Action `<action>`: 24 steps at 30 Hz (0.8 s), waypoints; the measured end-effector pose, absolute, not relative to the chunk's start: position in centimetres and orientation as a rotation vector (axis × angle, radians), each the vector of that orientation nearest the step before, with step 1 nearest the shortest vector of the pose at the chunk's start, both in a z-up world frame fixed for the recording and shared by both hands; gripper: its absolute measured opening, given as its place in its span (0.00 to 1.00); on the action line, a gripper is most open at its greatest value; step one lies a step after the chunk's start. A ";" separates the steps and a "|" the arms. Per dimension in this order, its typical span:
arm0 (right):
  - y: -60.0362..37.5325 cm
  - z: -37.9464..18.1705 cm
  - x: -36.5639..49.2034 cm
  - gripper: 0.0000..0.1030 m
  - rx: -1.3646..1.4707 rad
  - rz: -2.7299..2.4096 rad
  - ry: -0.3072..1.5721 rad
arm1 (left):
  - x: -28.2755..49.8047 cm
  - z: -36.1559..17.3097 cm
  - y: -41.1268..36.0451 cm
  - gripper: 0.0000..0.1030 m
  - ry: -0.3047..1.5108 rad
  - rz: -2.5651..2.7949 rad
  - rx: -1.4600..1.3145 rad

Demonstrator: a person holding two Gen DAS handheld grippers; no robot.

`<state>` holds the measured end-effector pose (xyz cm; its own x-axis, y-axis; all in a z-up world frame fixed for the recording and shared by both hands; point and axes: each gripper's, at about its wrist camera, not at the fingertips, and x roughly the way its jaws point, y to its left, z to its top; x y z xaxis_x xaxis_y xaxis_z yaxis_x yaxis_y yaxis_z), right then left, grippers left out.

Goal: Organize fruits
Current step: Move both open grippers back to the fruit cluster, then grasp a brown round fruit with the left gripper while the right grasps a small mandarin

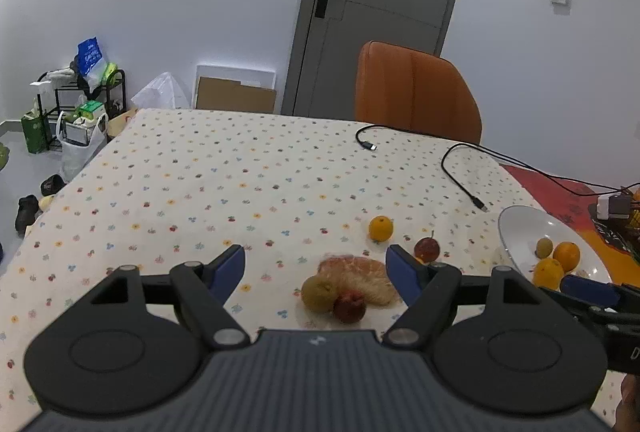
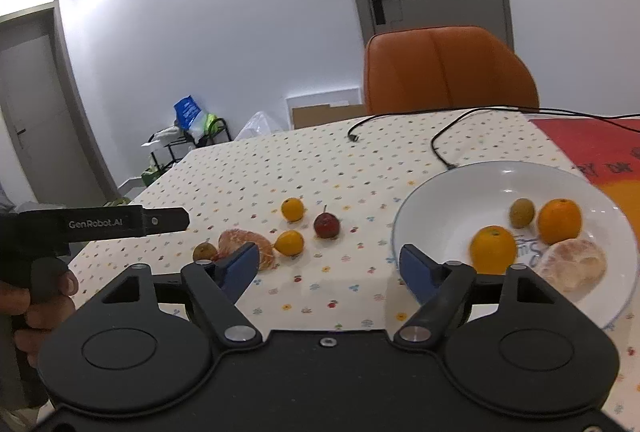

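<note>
At the bottom of each wrist view my tools spread their blue pads wide and grasp nothing: my left tool (image 1: 316, 268) hangs over a peeled citrus (image 1: 358, 278), a green fruit (image 1: 318, 292) and a small red fruit (image 1: 349, 306) touching at centre frame. My right tool (image 2: 329, 266) hovers over the flowered desk (image 2: 280, 168), left of the white plate (image 2: 452, 188). At right of frame, that plate holds two oranges (image 2: 493, 249), a green fruit and a peeled citrus.
</note>
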<state>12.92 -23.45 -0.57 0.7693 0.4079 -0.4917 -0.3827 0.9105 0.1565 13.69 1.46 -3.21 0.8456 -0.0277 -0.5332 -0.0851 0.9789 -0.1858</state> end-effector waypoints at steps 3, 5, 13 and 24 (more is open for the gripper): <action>-23.0 -0.8 13.2 0.72 0.048 0.441 0.550 | 13.9 -3.7 1.8 0.73 0.572 0.038 -0.217; -22.8 -1.0 13.4 0.72 0.049 0.450 0.551 | 14.0 -4.1 1.8 0.73 0.577 0.046 -0.218; -22.0 -1.3 14.4 0.65 0.043 0.468 0.568 | 14.9 -5.7 2.0 0.56 0.610 0.040 -0.246; -20.4 -2.1 15.9 0.58 0.039 0.492 0.599 | 15.8 -7.0 2.5 0.43 0.629 0.014 -0.272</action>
